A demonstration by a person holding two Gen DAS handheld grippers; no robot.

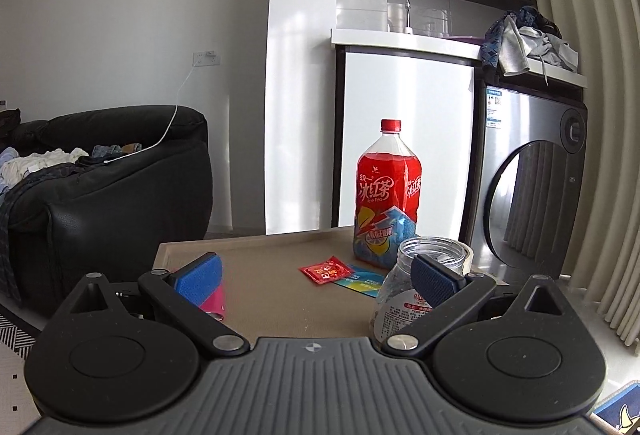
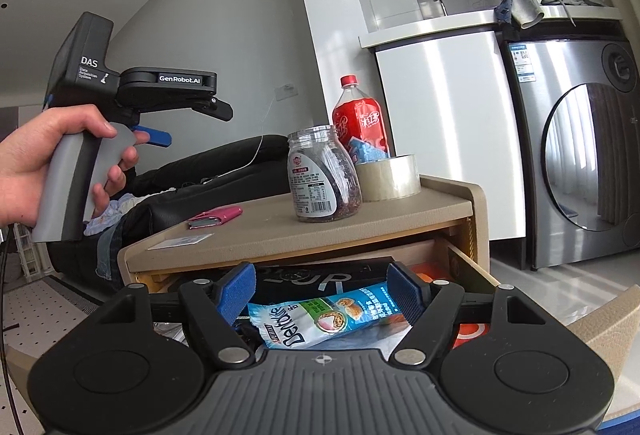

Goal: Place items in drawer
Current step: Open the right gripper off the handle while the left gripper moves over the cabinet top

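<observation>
Both grippers empty; drawer (image 2: pixel 472 267) open.

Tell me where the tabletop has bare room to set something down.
The widest bare patch of the tabletop is its middle, between the pink case and the red sachet. The back left corner behind the case is also free. The right end is crowded: bottle, jar and tape roll stand close together.
</observation>
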